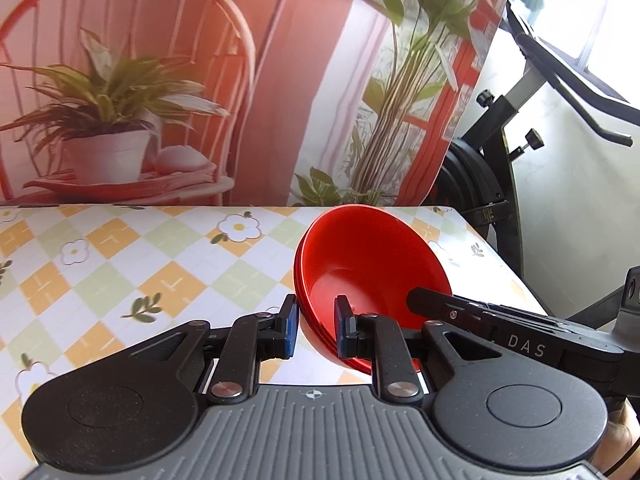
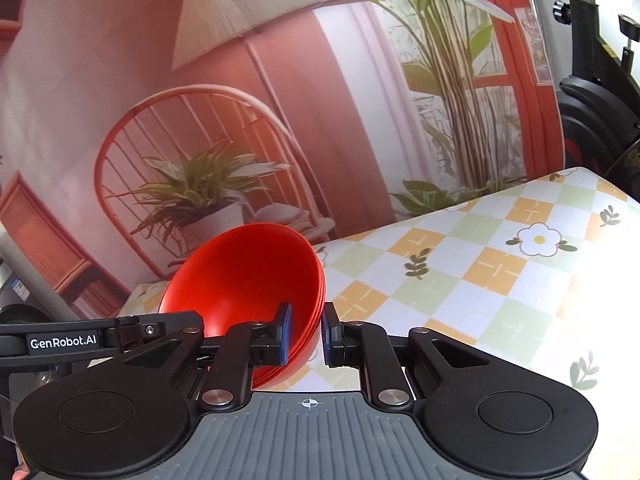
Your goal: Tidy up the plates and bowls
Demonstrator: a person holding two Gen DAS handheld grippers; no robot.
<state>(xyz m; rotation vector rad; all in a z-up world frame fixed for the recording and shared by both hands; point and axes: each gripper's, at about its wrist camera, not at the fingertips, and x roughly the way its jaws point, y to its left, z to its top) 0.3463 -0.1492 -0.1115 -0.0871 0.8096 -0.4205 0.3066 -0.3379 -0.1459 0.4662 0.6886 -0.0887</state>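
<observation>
- The left tongs point(image 1: 316, 330) pinch the rim of a tilted stack of red bowls point(image 1: 372, 264), held above the table point(image 1: 120, 264) near its right edge.
- The right tongs point(image 2: 306, 332) pinch the opposite rim.

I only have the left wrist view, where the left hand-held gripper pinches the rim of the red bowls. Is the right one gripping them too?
Observer: Yes. The right wrist view shows the right hand-held gripper straddling the opposite rim of the red bowls, with one finger inside and one outside.
Reviewer: Does that view show the left one?
Observer: Only its side. The left hand-held gripper enters from the left edge there, and a label on it reads GenRobot.AI.
</observation>
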